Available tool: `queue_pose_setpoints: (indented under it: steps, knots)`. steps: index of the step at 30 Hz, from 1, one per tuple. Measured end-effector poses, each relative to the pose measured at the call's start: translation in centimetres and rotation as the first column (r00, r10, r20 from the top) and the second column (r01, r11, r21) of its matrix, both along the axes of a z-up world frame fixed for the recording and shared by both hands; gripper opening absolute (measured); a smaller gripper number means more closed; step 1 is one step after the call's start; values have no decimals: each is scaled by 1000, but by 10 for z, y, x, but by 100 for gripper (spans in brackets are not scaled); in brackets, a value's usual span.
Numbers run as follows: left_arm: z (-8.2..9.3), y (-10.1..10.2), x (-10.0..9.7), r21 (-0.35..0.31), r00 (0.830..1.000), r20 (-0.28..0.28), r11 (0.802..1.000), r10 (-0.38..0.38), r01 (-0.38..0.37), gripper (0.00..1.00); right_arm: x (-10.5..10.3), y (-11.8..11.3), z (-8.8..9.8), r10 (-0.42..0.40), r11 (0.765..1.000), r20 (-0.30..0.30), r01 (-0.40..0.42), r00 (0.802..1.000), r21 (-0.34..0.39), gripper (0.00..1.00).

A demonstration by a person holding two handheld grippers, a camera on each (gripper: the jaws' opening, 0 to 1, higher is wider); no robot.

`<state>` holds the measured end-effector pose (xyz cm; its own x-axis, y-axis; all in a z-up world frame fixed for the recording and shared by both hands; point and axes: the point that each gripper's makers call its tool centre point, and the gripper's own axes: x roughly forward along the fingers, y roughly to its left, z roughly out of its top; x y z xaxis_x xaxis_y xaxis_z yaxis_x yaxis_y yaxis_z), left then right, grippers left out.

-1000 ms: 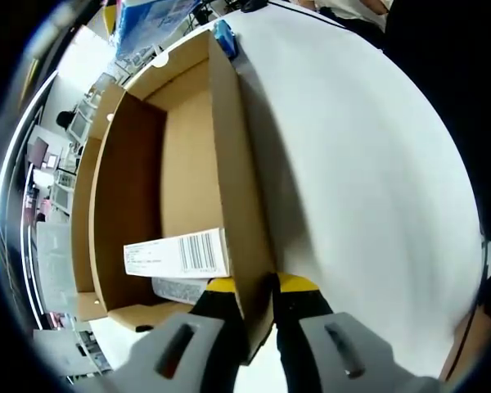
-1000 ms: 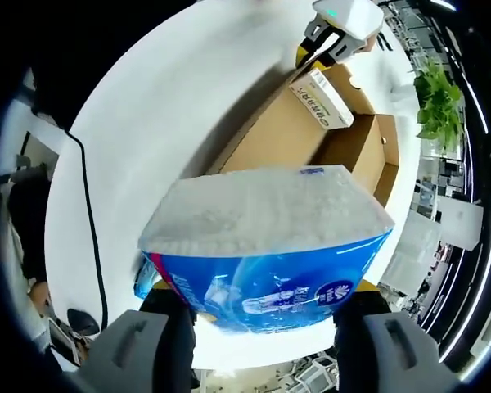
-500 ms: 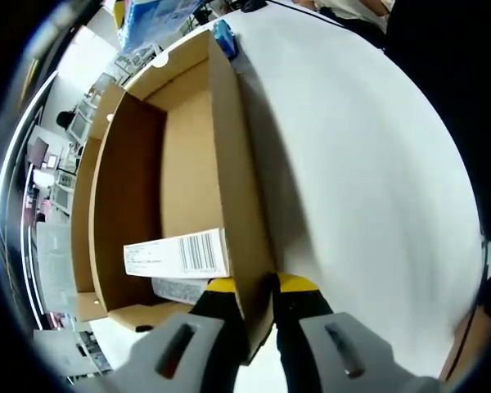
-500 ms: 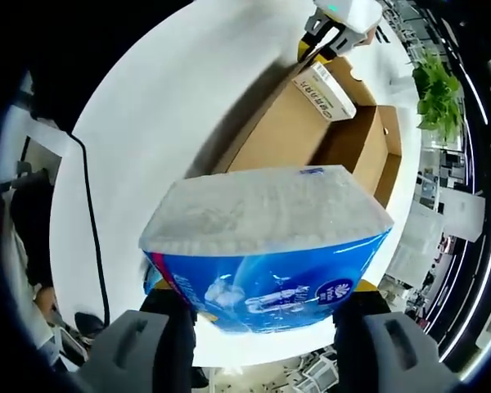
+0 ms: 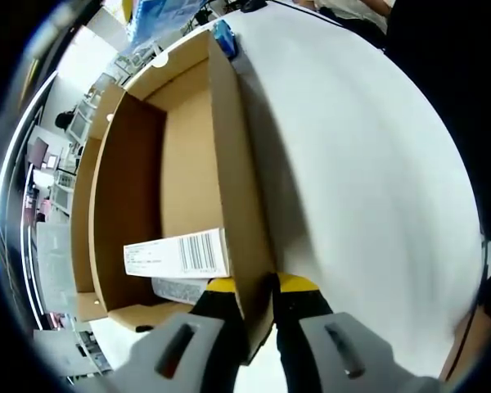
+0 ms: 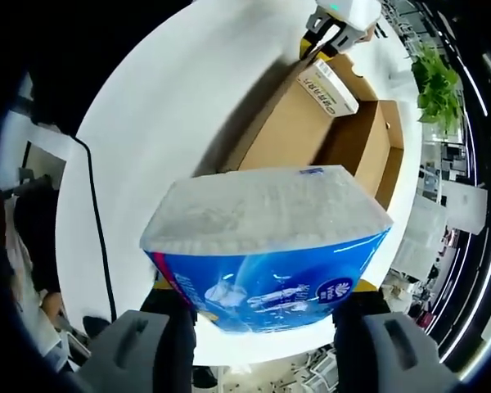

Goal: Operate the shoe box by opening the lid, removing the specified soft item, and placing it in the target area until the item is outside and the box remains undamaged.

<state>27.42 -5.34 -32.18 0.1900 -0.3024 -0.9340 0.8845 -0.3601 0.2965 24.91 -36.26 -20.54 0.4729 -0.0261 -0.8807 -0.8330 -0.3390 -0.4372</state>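
White tabletop (image 5: 368,164) carries an open cardboard shoe box (image 5: 188,164), its near wall pinched between the left gripper (image 5: 255,286). Above the table, the right gripper (image 6: 262,303) clamps a blue-wrapped tissue pack (image 6: 266,246), outside the box.

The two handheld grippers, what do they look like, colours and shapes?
In its own view, the left gripper has black jaws with yellow tips on pale grey moulded bodies, each with a dark slot. The right gripper has the same grey slotted bodies and black jaws. From the right gripper view, the left one carries a white housing.
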Motion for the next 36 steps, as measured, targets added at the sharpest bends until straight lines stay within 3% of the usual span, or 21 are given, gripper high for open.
queue_pose_setpoints:
  steps: [23,36]
  knots:
    - [0,0,-1,0,1000,2,1000,0,0,11,-35,-11,5,-69,998,9,69,998,5,67]
    - [0,0,0,0,1000,2,1000,1,-1,11,-60,-32,4,-136,991,8,136,991,17,67]
